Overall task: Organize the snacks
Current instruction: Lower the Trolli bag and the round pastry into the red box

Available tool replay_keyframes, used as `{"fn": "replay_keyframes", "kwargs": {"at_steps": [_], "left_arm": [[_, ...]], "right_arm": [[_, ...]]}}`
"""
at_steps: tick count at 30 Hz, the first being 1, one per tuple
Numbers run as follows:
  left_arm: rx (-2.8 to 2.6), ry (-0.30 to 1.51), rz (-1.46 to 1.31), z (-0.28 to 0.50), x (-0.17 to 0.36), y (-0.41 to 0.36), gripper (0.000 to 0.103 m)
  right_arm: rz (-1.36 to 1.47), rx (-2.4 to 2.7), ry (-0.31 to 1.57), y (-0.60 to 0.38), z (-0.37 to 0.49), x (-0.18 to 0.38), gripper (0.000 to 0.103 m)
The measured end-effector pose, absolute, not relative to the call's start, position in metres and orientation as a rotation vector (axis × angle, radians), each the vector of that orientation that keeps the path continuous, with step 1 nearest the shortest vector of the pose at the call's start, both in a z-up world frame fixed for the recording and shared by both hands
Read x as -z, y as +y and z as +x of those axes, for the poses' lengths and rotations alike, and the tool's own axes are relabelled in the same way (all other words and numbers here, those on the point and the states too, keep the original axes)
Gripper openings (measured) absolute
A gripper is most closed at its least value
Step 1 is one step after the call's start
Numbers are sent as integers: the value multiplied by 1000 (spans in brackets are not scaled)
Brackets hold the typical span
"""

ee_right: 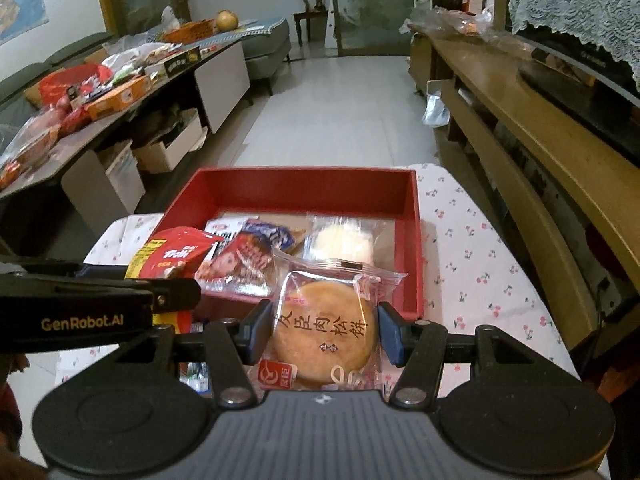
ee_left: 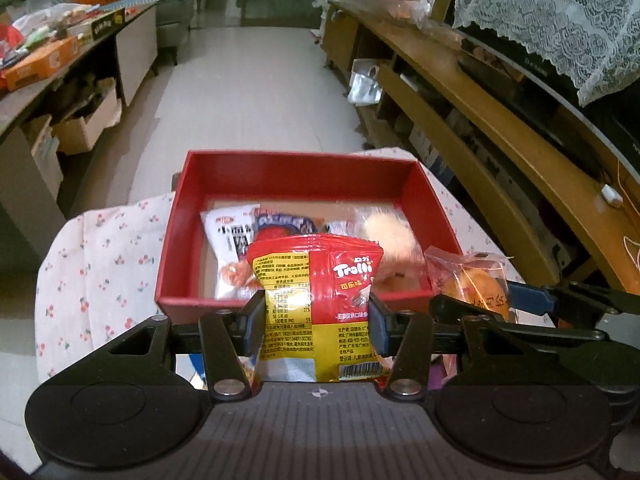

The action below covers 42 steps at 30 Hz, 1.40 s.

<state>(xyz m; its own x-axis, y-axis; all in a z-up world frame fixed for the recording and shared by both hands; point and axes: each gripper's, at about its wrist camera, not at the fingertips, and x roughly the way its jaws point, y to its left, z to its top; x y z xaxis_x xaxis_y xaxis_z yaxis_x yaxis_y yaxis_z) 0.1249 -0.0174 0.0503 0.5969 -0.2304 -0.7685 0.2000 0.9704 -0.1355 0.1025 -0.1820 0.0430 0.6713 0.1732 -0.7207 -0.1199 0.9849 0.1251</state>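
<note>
Trolli bag (ee_left: 316, 308) clamped in left tongs (ee_left: 316, 326); pastry (ee_right: 324, 330) in right tongs (ee_right: 325, 332).

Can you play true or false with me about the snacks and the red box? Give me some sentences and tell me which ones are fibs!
1. The left tool is holding a red and yellow Trolli candy bag. True.
2. The right tool is holding a green apple. False: it grips a round golden pastry in a clear wrapper.
3. The red rectangular box has nothing inside. False: several wrapped snacks lie in it, such as a pale round bun in clear plastic.
4. The box sits on a white cloth with small red cherries. True.
5. Both held snacks are already lying inside the box. False: both are in the tools, at the box's near edge.
</note>
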Motion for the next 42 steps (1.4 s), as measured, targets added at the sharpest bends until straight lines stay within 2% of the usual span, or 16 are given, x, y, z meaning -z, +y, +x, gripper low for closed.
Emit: {"fn": "replay_keyframes", "kwargs": {"at_steps": [21, 42], "left_arm": [[209, 854, -31, 167, -56, -25, 57], [151, 874, 3, 200, -35, -33, 57]], "right_arm": [[112, -114, 788, -186, 148, -46, 63], [78, -81, 808, -182, 188, -24, 63]]}}
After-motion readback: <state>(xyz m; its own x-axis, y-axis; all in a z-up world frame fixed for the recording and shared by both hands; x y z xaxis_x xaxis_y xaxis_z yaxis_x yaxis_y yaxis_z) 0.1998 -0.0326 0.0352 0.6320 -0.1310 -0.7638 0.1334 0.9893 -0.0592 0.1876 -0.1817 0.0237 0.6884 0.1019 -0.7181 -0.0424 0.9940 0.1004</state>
